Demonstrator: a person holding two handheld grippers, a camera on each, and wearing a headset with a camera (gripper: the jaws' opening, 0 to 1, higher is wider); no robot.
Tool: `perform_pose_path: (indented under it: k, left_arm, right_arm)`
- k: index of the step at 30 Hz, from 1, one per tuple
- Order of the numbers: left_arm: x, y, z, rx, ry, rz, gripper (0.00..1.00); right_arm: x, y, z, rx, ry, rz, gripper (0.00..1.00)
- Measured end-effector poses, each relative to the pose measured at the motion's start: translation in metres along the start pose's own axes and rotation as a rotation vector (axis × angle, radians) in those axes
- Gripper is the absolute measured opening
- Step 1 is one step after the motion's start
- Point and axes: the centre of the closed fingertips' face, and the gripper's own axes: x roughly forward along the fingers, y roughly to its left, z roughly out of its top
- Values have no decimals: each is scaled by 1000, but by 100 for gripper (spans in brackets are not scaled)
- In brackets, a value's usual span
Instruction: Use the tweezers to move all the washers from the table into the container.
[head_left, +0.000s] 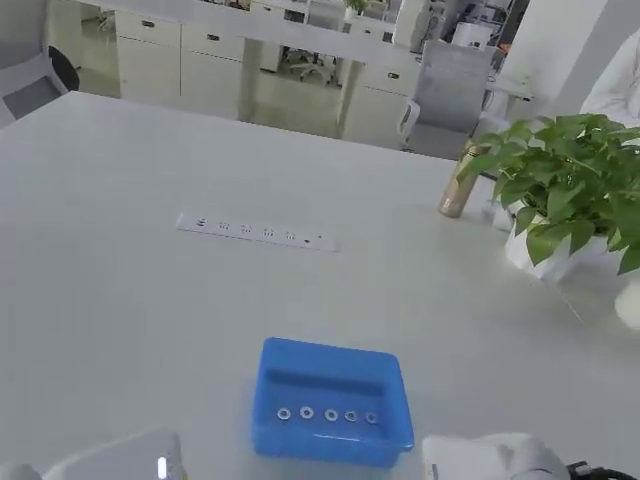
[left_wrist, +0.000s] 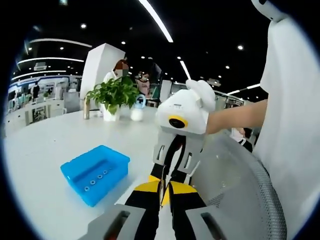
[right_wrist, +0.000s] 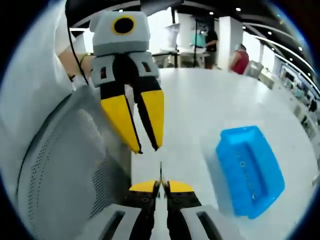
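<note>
The table (head_left: 200, 310) is showing smooth, matt white. The container (head_left: 320, 445) is looking like glossy blue plastic; the washers (head_left: 328, 414) and tweezers (right_wrist: 161, 172) are glinting as bare metal. The bottle (head_left: 456, 190) is shining brushed gold, and the chair (right_wrist: 65, 170) is showing grey mesh.

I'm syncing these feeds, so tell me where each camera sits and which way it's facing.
Head view: headset, down at the blue container; gripper housings at bottom.
Right gripper view: on right gripper, faces left gripper; shirt.
Left gripper view: on left gripper, faces right gripper; arm.
All three share the container.
</note>
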Motion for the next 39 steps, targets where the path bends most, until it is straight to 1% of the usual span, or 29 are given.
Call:
perform_pose_path:
  k: [3, 5, 7, 9, 10, 12, 14, 15, 16, 18, 19, 20, 21, 23, 24, 25, 26, 28, 30, 33, 34, 36, 38, 39]
  left_arm:
    - [3, -1, 6, 12, -5, -23, 3]
    - [5, -1, 9, 20, 0, -41, 4]
    - [6, -2, 8, 45, 16, -49, 4]
    - [8, -1, 7, 84, 31, -53, 3]
    - [9, -2, 7, 91, 36, -61, 3]
    - [12, -4, 6, 87, 44, -84, 3]
    - [14, -5, 4, 94, 54, -90, 1]
    - [15, -6, 1, 112, 74, -99, 0]
    - [16, -4, 1, 125, 76, -88, 0]
    - [16, -3, -4, 102, 111, -100, 0]
    - [15, 0, -7, 110, 130, -91, 0]
    - [14, 1, -10, 124, 148, -92, 0]
    - [14, 3, -15, 136, 175, -94, 0]
    - [13, 5, -22, 151, 206, -93, 0]
    - [14, 7, -27, 171, 227, -89, 0]
    - [14, 8, -29, 180, 235, -84, 0]
    - [15, 10, -34, 202, 254, -76, 0]
    - [16, 10, -40, 218, 275, -79, 0]
    - [19, 10, -46, 228, 289, -72, 0]
    - [20, 12, -50, 225, 303, -64, 0]
    - [20, 14, -52, 227, 309, -59, 0]
    - [19, 14, -52, 212, 309, -62, 0]
    - [18, 16, -54, 205, 314, -63, 0]
    - [17, 17, -55, 205, 322, -62, 0]
  right_arm:
    - [1, 2, -2, -43, 28, 5, 4]
    - [1, 3, -3, -61, 45, 2, 4]
    - [0, 3, -5, -80, 62, 3, 4]
    - [0, 4, -4, -93, 71, 2, 4]
    - [0, 3, -5, -99, 77, 2, 4]
    - [0, 4, -4, -107, 84, 1, 4]
    - [-1, 2, -6, -115, 93, -6, 4]
    - [-1, 2, -6, -116, 96, -8, 4]
    - [-1, 2, -7, -118, 99, -7, 4]
    - [-2, 1, -12, -117, 112, -16, 4]
    - [-2, 0, -15, -111, 118, -17, 4]
    - [-2, 0, -17, -109, 120, -20, 4]
    - [-2, -1, -21, -114, 125, -25, 4]
    - [-2, -3, -24, -113, 129, -30, 4]
    - [-1, -5, -25, -110, 129, -41, 4]
    - [-1, -6, -27, -112, 130, -49, 4]
    - [0, -7, -28, -113, 130, -52, 4]
    - [2, -9, -32, -108, 132, -59, 5]
    - [5, -9, -34, -101, 130, -59, 5]
    - [8, -10, -37, -79, 121, -66, 5]
    - [8, -12, -36, -61, 100, -80, 6]
    - [6, -13, -37, -26, 79, -79, 7]
    - [1, -14, -33, 5, 35, -99, 10]
    - [-5, -13, -25, 47, -28, -113, 12]
